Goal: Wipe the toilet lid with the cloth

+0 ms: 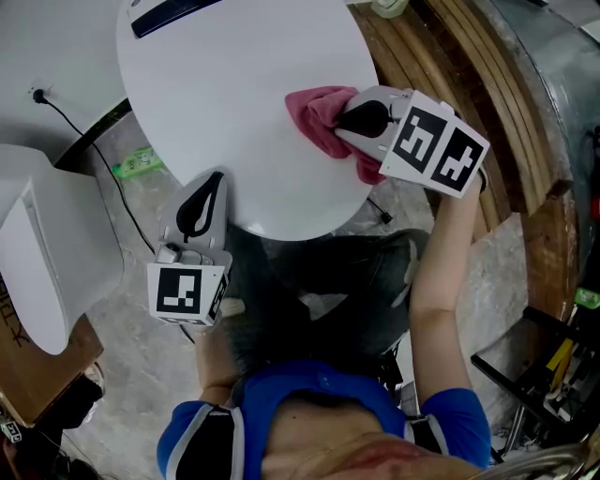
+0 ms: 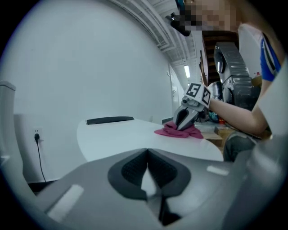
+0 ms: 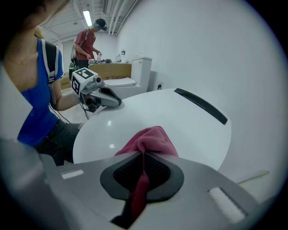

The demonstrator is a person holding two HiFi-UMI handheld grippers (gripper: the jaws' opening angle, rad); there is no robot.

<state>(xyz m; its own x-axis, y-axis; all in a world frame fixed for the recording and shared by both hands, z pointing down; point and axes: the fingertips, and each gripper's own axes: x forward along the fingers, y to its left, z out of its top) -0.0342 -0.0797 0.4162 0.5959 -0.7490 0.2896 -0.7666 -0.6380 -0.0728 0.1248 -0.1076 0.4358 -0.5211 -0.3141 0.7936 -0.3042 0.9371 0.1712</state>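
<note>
The white toilet lid [image 1: 225, 103] fills the top of the head view, with a dark hinge bar [image 1: 169, 13] at its far end. A pink cloth [image 1: 323, 117] lies on the lid's right side. My right gripper [image 1: 349, 120] is shut on the cloth [image 3: 148, 141] and presses it against the lid [image 3: 180, 121]. My left gripper [image 1: 200, 208] hovers at the lid's near left edge, shut with nothing in it. In the left gripper view the cloth [image 2: 179, 131] and the right gripper [image 2: 182, 122] show across the lid [image 2: 121, 134].
A second white toilet [image 1: 42, 253] stands at the left over a cardboard box [image 1: 47, 375]. A black cable [image 1: 75, 127] runs along the floor. Wooden planks [image 1: 469, 84] and a metal rack [image 1: 553, 366] crowd the right side. Another person [image 3: 87, 42] stands far back.
</note>
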